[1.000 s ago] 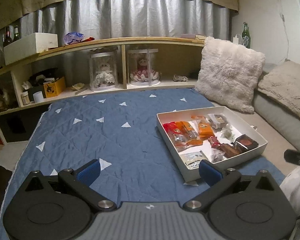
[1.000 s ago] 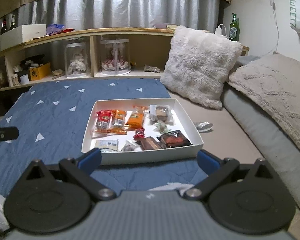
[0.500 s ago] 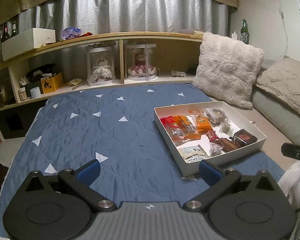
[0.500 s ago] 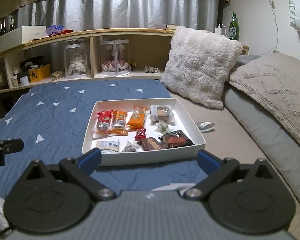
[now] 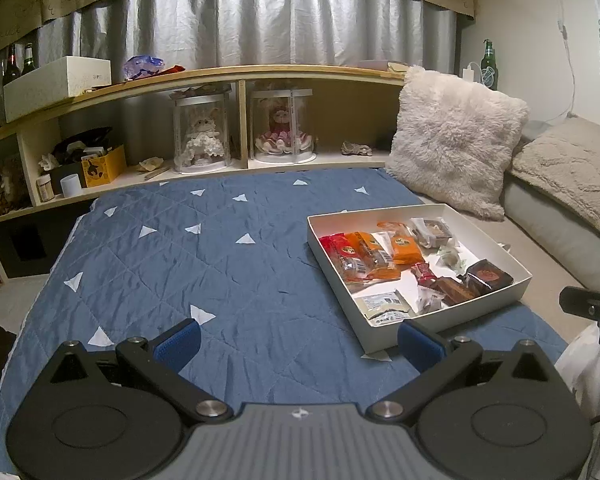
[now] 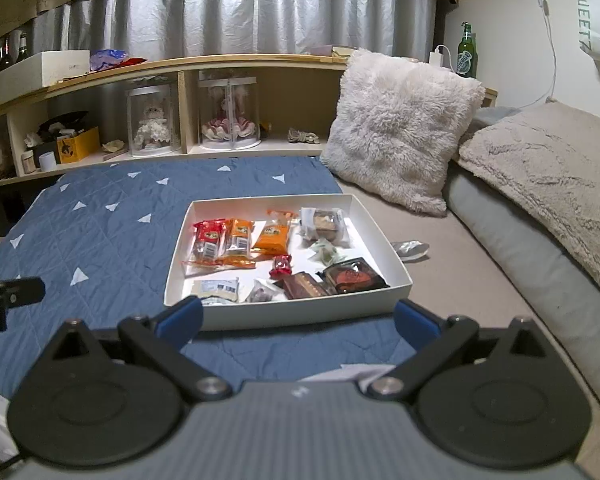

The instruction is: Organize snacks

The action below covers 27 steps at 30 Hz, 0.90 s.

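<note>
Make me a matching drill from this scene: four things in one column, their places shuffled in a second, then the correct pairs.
Things:
1. green bottle
2. small red candy
3. fluffy white cushion
4. yellow box

Places:
A. in the left shelf compartment
B. inside the white tray
C. on the top ledge, at the far right
D. propped at the head of the bed, right of the blue quilt

Pairs: 1-C, 2-B, 3-D, 4-A

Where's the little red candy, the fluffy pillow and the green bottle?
small red wrapped candy (image 6: 282,266), right wrist view, wrapper middle
fluffy white square pillow (image 6: 400,132), right wrist view, front face
green glass bottle (image 6: 466,58), right wrist view, label
</note>
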Each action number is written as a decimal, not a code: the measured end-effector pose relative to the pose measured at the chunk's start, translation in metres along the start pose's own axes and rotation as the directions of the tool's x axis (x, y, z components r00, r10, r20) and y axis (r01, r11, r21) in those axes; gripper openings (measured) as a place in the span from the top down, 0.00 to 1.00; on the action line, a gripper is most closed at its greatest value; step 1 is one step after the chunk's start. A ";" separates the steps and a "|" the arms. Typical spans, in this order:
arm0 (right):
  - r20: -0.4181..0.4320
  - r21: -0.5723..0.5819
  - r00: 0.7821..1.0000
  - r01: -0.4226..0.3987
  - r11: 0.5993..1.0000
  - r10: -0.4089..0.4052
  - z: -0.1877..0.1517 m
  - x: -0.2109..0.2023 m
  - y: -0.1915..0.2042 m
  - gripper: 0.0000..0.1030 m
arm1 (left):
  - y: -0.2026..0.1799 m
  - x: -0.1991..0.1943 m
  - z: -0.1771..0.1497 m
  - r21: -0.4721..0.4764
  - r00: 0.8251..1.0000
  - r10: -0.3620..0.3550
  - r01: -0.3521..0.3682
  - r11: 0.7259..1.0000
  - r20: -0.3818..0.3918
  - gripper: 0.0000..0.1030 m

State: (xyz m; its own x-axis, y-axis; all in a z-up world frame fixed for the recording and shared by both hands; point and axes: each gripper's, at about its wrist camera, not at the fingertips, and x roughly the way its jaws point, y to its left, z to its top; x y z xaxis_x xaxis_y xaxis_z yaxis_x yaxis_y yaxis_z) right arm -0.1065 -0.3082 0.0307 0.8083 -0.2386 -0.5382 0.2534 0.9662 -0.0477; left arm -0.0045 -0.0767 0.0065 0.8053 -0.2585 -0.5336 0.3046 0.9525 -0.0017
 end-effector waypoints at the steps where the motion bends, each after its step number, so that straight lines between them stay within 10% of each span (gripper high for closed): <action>1: 0.000 0.002 1.000 0.000 1.000 0.000 0.000 0.000 0.000 0.01 | 0.000 0.000 0.000 0.000 1.000 0.000 0.000 1.000 0.000 0.00; 27: -0.001 0.007 1.000 0.004 1.000 -0.004 -0.001 0.000 0.002 0.01 | -0.002 0.000 0.000 0.001 1.000 0.002 -0.002 1.000 0.003 0.00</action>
State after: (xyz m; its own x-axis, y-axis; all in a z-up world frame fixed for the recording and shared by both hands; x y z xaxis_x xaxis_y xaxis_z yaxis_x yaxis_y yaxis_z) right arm -0.1067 -0.3063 0.0304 0.8071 -0.2420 -0.5385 0.2601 0.9646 -0.0437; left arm -0.0054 -0.0784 0.0064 0.8075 -0.2570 -0.5309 0.3033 0.9529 0.0001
